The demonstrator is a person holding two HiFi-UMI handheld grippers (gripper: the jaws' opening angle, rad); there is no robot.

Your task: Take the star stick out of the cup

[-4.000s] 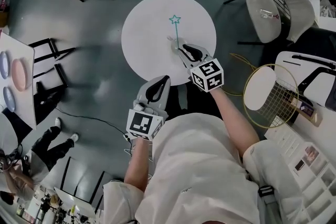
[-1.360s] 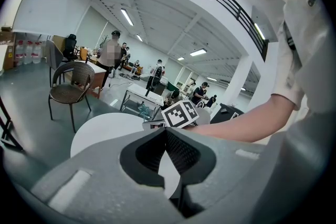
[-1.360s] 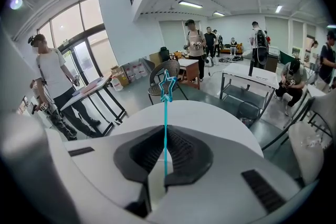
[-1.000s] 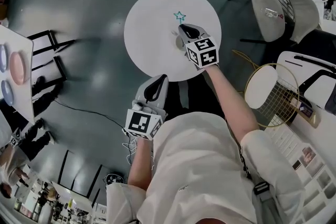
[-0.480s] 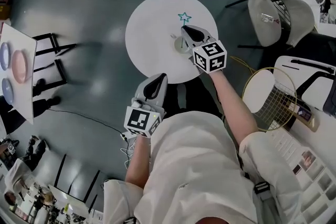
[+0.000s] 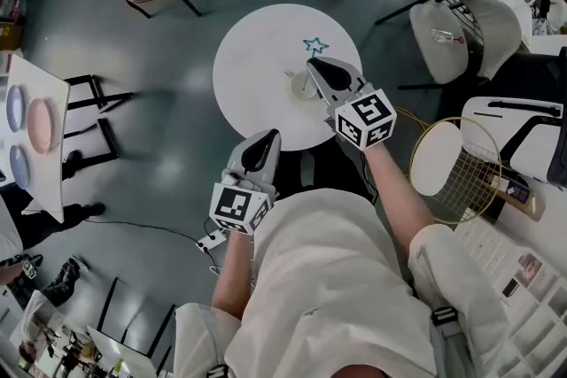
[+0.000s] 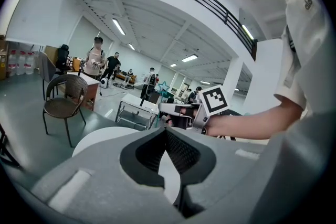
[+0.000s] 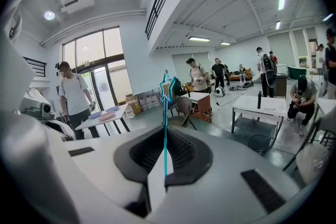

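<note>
1. We look down on a round white table (image 6: 257, 57). A person stands at its near edge with a gripper in each hand.
2. The right gripper (image 6: 312, 64) reaches over the table. Its jaws are closed tight on the thin teal star stick (image 8: 165, 136).
3. The stick stands upright between those jaws, and its outlined star (image 8: 167, 86) rises well above them. From overhead, the star shows just past the gripper's tip.
4. The cup (image 6: 299, 86) sits on the table, just beside the right gripper and partly under it. We cannot tell whether the stick's lower end is inside it.
5. The left gripper (image 6: 270, 137) hangs off the table's near edge, close to the person's body. Its jaws are pressed together with nothing between them.
</note>
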